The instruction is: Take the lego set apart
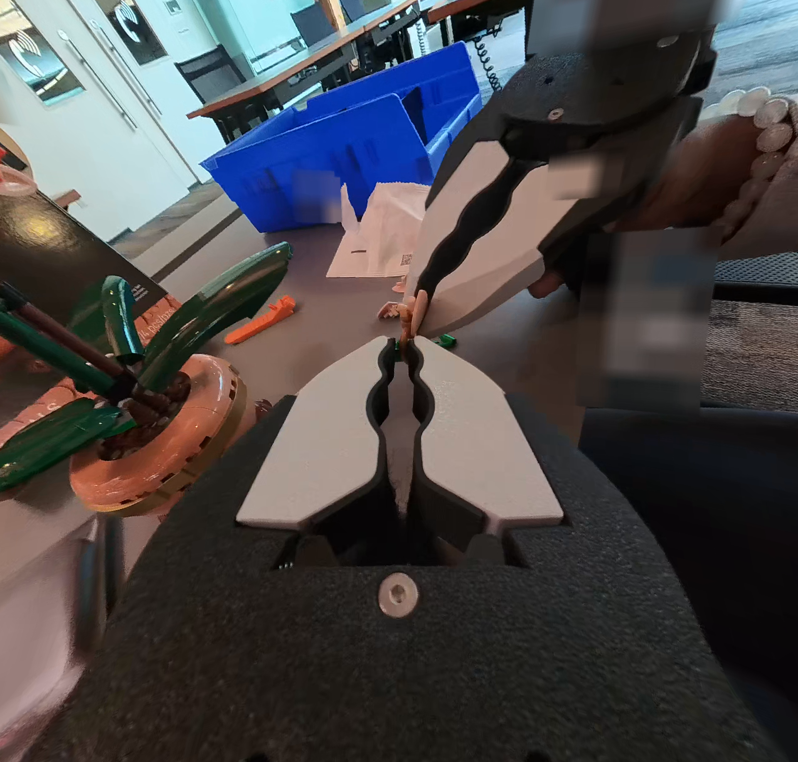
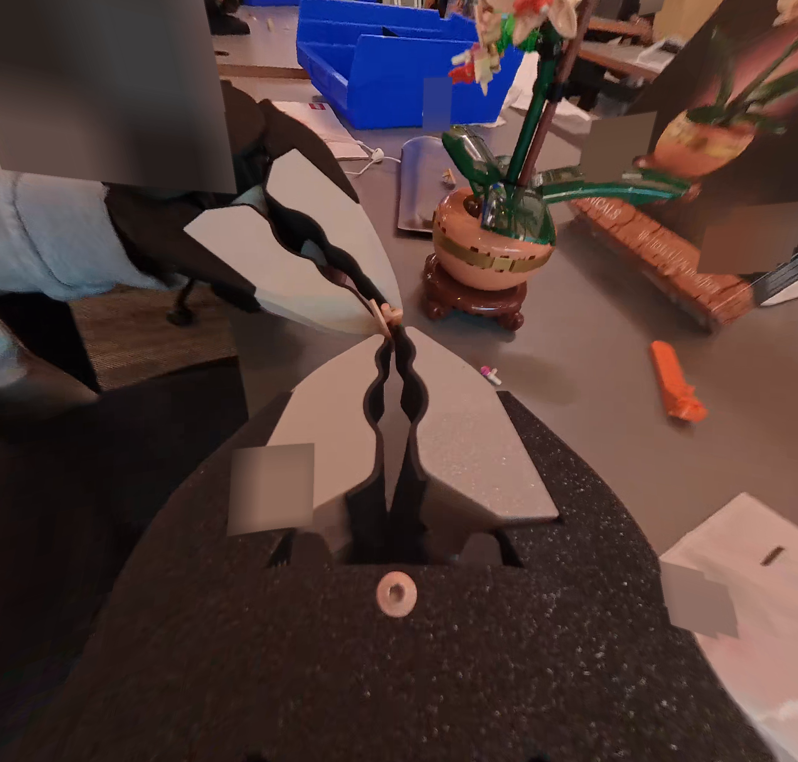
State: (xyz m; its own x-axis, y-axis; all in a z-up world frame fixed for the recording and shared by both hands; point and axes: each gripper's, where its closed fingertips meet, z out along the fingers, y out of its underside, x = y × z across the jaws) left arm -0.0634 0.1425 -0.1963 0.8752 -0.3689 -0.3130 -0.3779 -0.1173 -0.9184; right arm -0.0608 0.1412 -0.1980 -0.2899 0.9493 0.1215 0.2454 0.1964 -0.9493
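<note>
The lego set is an orchid in a peach pot (image 1: 172, 439), with green leaves and tall stems; in the right wrist view the pot (image 2: 488, 245) stands on a brown base under the blooms. Both grippers meet tip to tip over the grey table on one small flower piece (image 1: 419, 307) of tan petals and a thin green stem. My left gripper (image 1: 403, 344) is shut on its lower end. My right gripper (image 2: 395, 337) is shut on the same flower piece (image 2: 386, 309). The piece is held just right of the pot, apart from it.
An orange brick separator (image 1: 263, 320) lies on the table between the pot and the grippers. A blue bin (image 1: 345, 150) stands behind, with a white paper bag (image 1: 380, 232) in front of it. The dark set box (image 1: 52, 258) stands by the pot. A tiny pink piece (image 2: 490, 374) lies loose. Only a small space, under 4 cm, lies between the two pairs of fingers.
</note>
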